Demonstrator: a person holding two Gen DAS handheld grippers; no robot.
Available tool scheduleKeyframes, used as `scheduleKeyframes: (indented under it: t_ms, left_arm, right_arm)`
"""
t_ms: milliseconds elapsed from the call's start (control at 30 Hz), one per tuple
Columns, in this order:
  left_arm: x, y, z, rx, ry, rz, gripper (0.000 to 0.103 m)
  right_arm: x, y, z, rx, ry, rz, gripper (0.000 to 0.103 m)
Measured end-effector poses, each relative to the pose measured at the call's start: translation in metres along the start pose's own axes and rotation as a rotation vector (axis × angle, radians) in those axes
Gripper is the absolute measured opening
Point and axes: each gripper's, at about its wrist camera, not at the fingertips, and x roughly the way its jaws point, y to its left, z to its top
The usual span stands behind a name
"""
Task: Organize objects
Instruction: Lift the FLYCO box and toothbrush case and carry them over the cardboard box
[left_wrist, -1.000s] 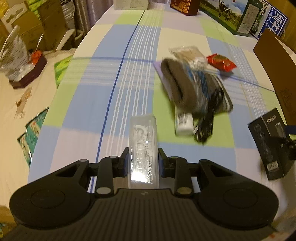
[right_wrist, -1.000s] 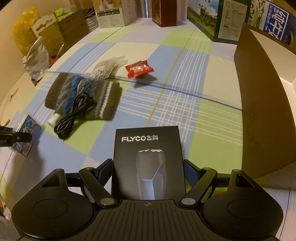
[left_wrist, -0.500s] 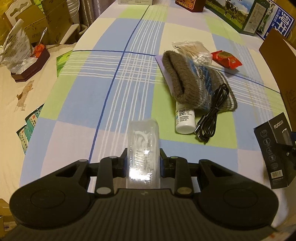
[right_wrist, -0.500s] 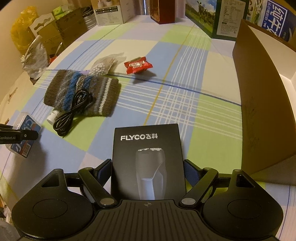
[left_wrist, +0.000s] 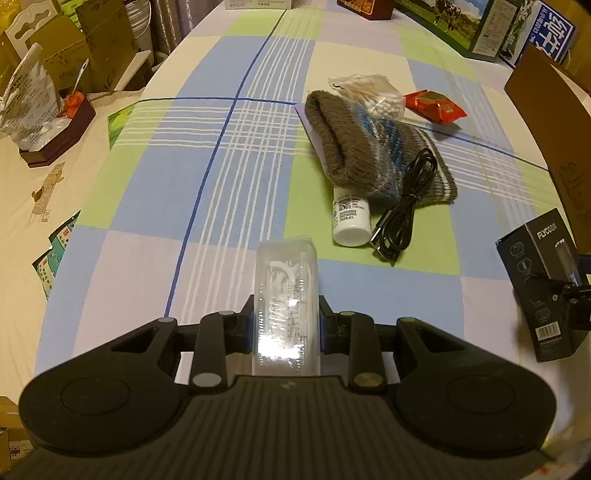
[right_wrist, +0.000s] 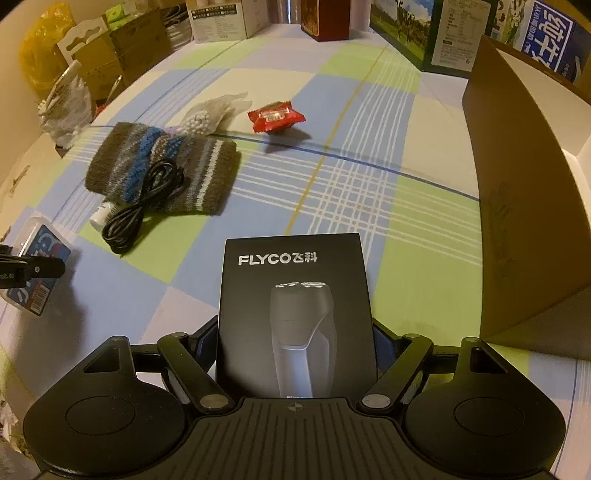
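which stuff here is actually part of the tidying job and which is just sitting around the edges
Part of the job:
left gripper holding the clear floss pick case
right gripper holding the black shaver box
knit hat
black cable
white bottle
cotton swab bag
red snack packet
brown cardboard box

Just lying about:
milk cartons
side boxes

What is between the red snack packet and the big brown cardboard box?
Nothing but bare checked tablecloth. The right wrist view shows the stretch from the red snack packet to the cardboard box with no object lying on it.
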Motion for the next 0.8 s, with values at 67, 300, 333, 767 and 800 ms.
scheduleKeyframes:
  t_ms: [67,300,333,767,800]
  left_arm:
    - [-0.003,-0.001,-0.001,0.003,-0.005,-0.001,0.025]
    - [-0.019,-0.015,0.002,0.032,-0.039,-0.024,0.025]
    - [-0.022,-0.018,0.002,0.038,-0.045,-0.029,0.025]
    - [-0.059,-0.082,0.026,0.145,-0.137,-0.146,0.025]
    - [-0.062,-0.088,0.028,0.154,-0.145,-0.160,0.025]
  right_arm:
    - [-0.005,0.000,0.000,0.002,-0.007,0.008,0.076]
    - [-0.028,0.000,0.002,0.015,-0.051,0.048,0.076]
    - [-0.032,-0.001,0.002,0.017,-0.059,0.054,0.076]
    - [-0.096,-0.025,0.001,0.061,-0.187,0.112,0.076]
    - [-0.101,-0.028,0.000,0.066,-0.197,0.111,0.076]
